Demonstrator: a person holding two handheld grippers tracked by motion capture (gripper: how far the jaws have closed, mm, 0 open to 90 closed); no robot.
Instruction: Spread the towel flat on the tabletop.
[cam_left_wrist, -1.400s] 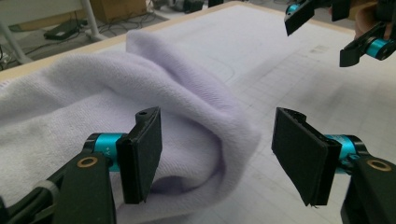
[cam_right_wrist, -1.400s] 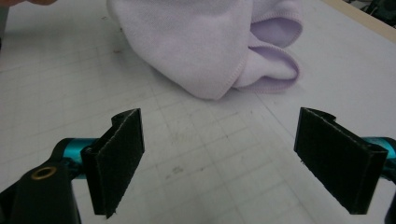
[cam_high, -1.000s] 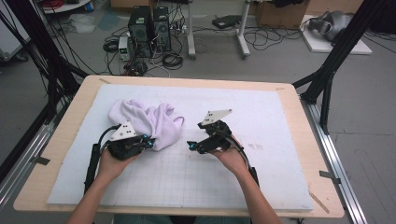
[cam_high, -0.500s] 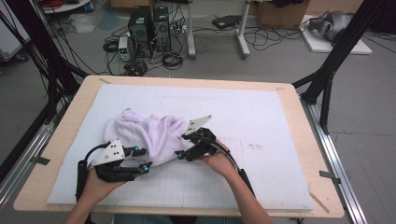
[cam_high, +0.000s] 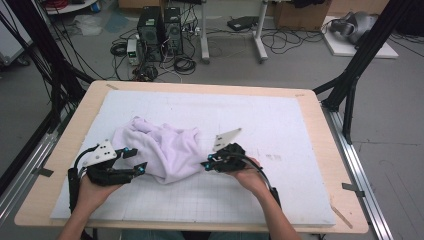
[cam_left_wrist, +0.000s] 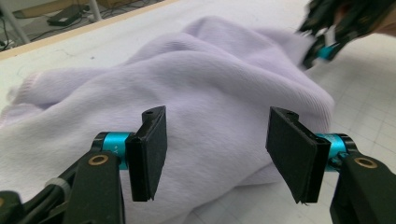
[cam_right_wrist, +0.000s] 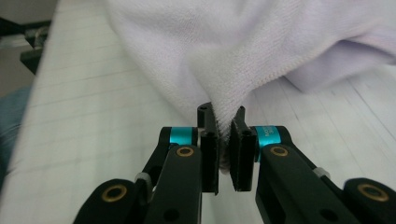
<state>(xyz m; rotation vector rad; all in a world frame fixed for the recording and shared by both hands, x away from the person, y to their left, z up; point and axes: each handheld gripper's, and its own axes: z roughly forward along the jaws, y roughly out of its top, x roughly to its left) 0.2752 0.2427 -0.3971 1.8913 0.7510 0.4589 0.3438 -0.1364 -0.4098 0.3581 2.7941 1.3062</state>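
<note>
My right gripper (cam_right_wrist: 224, 140) has its fingers (cam_right_wrist: 208, 144) clenched on a hem fold of the lilac towel (cam_high: 162, 150), which lies crumpled on the white mat (cam_high: 280, 125), left of the tabletop's (cam_high: 320, 120) middle and toward its near edge. My left gripper (cam_left_wrist: 224, 154) hovers with fingers released, the cloth's bulk straight ahead and just beyond the pads. The heap runs roughly left to right between my hands. I judge there's open mat toward the right and far edges for spreading.
</note>
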